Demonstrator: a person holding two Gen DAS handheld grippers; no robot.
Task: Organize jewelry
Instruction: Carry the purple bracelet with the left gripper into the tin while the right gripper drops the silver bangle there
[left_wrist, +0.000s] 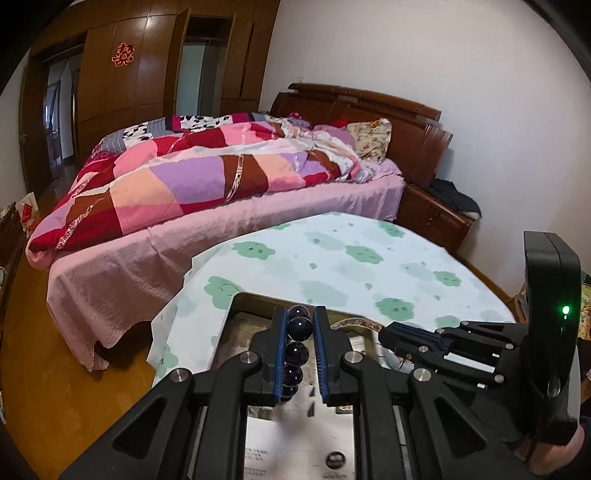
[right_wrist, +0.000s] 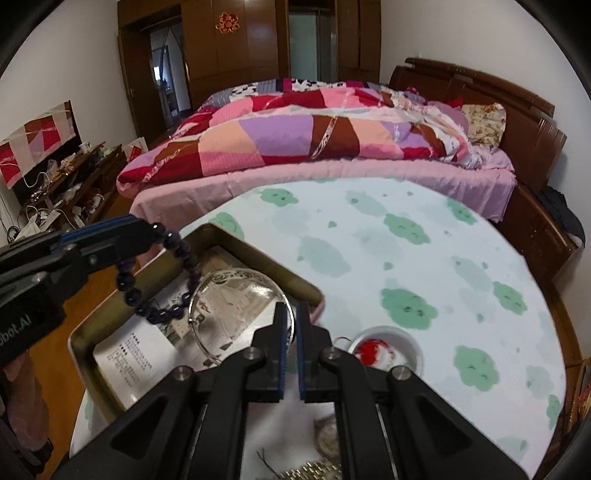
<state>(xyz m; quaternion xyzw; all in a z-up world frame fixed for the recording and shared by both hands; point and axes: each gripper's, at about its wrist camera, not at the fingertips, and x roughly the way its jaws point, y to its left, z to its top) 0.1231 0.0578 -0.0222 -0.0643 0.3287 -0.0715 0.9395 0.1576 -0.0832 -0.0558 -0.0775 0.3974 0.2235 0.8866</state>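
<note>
My left gripper (left_wrist: 300, 314) is shut on a dark purple bead bracelet (left_wrist: 297, 350); in the right wrist view the bracelet (right_wrist: 162, 277) hangs from it (right_wrist: 147, 227) above an open gold tin box (right_wrist: 207, 236). My right gripper (right_wrist: 290, 308) is shut on a thin silver bangle (right_wrist: 242, 275) held over the box, and shows in the left wrist view (left_wrist: 388, 330). The box (left_wrist: 236, 299) has printed paper on its floor.
The box stands on a round table with a green cloud-print cloth (right_wrist: 406, 258). A small white bowl with something red (right_wrist: 384, 350) sits right of my right gripper. A gold watch band (right_wrist: 314, 470) lies near the front edge. A bed (left_wrist: 221, 192) stands behind the table.
</note>
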